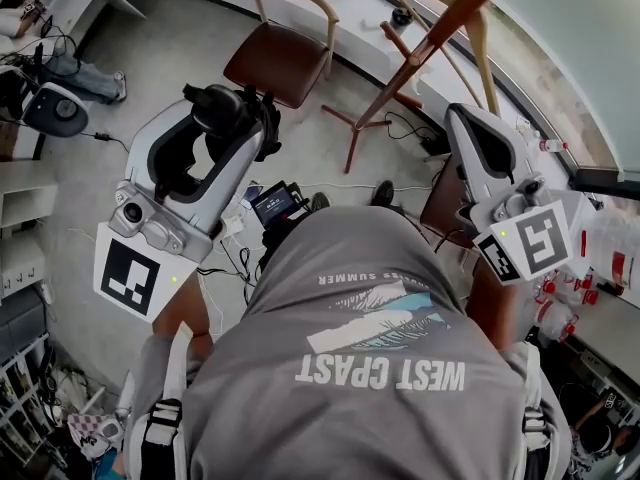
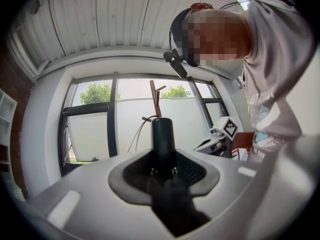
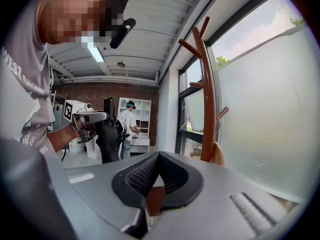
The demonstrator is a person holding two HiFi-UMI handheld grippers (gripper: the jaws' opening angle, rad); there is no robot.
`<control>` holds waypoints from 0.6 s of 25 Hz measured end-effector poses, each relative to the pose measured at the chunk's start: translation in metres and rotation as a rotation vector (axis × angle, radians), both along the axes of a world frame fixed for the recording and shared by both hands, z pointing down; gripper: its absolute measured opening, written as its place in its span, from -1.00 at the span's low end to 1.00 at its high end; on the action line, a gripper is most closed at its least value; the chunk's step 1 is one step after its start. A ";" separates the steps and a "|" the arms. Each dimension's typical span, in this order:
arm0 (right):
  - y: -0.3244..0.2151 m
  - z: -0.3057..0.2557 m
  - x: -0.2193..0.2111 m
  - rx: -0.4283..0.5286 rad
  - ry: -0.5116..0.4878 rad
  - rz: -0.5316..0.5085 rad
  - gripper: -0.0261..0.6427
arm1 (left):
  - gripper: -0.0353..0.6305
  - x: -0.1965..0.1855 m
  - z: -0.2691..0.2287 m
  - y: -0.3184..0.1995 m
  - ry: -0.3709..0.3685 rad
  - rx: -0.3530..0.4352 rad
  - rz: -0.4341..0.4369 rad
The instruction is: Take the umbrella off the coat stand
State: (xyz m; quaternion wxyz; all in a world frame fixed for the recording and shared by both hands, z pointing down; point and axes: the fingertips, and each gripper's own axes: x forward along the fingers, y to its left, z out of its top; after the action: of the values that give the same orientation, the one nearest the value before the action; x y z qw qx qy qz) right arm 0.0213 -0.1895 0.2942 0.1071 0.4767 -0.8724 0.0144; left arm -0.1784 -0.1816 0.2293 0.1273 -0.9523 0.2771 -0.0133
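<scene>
My left gripper (image 1: 235,108) is shut on a folded black umbrella (image 1: 222,100), held away from the brown wooden coat stand (image 1: 425,53). In the left gripper view the umbrella's black shaft (image 2: 162,136) stands up between the jaws of the left gripper (image 2: 162,171), with the coat stand (image 2: 156,99) far behind it by the window. From the right gripper view I see the left gripper (image 3: 86,118) with the umbrella (image 3: 109,134) hanging from it. My right gripper (image 1: 468,120) is beside the coat stand (image 3: 207,94); its pads (image 3: 145,176) meet at the tip with nothing between them.
A wooden chair (image 1: 285,53) with a brown seat stands left of the coat stand's base. Cables (image 1: 410,128) lie on the floor. A counter (image 1: 610,318) with small red-and-white items is at the right. Another person (image 3: 129,126) stands by white shelves far back.
</scene>
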 end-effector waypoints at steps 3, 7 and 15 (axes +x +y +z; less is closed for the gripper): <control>0.006 0.004 0.004 0.001 -0.005 0.000 -0.92 | -0.47 0.010 0.007 0.007 -0.008 -0.004 0.012; 0.006 0.007 0.000 -0.004 -0.006 0.005 -0.92 | -0.47 0.012 0.013 0.007 -0.014 -0.012 0.028; 0.004 0.010 0.002 -0.010 -0.001 0.007 -0.92 | -0.47 0.022 0.024 0.005 -0.019 -0.034 0.057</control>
State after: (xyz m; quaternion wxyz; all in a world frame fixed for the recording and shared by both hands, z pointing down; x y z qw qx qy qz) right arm 0.0231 -0.1850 0.3045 0.1092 0.4790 -0.8708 0.0193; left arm -0.1563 -0.1765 0.2538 0.1141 -0.9617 0.2483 -0.0234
